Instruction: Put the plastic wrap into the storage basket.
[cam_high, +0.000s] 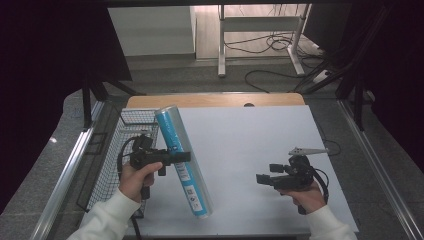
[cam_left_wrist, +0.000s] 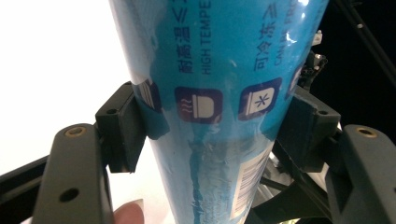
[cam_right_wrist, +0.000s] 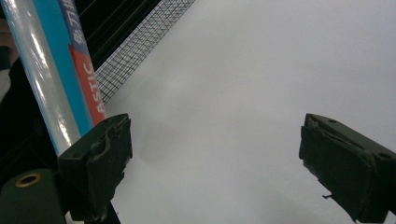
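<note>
The left gripper (cam_high: 184, 157) is pinching the blue roll (cam_high: 182, 161) around its middle, jaws pressed to both sides, carrying it tilted above the white table (cam_high: 250, 150) beside the wire basket (cam_high: 125, 145), probably so neither end drags. The right gripper (cam_high: 260, 178) is waiting over bare table, jaws spread wide and empty, seemingly ready to help.

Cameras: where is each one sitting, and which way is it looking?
High view: above the person's side, looking forward and down on the white table; both forearms, the left gripper and the right gripper show.
Left gripper view: rides the left gripper, looking along its jaws, clamped on the blue roll; a fingertip shows.
Right gripper view: rides the right gripper, looking along its open jaws at the table.
Shared: all three show the blue roll; the high and right gripper views share the wire basket.
</note>
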